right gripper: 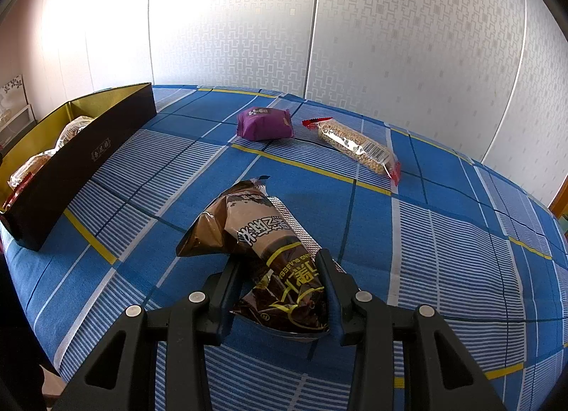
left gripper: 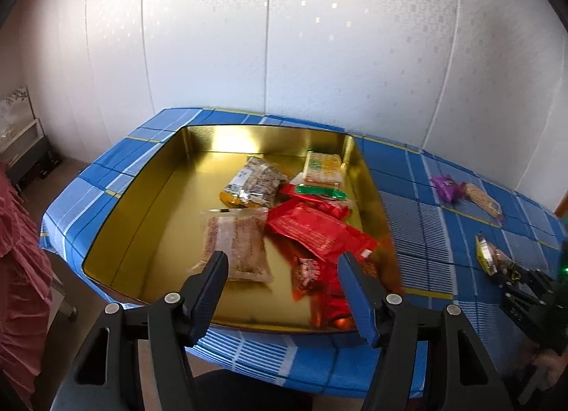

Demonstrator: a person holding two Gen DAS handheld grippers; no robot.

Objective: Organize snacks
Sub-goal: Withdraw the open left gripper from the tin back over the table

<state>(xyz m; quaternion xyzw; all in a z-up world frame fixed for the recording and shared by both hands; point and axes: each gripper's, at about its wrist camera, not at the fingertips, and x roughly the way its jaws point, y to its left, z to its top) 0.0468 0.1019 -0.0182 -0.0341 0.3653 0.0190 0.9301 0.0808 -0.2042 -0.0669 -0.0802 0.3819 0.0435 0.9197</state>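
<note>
My left gripper hangs open over the near end of a gold-lined box, with nothing between its blue pads. Inside the box lie several snacks: a red packet, a clear packet of reddish grains, a nut packet and a green-and-yellow one. My right gripper is shut on a brown snack packet, low over the cloth to the right of the box. Farther back on the cloth lie a purple packet and a long grain bar.
A blue plaid cloth covers the table, which stands against a pale patterned wall. In the left wrist view, red fabric hangs at the left edge and a low cabinet stands beyond it. The right gripper also shows at that view's right edge.
</note>
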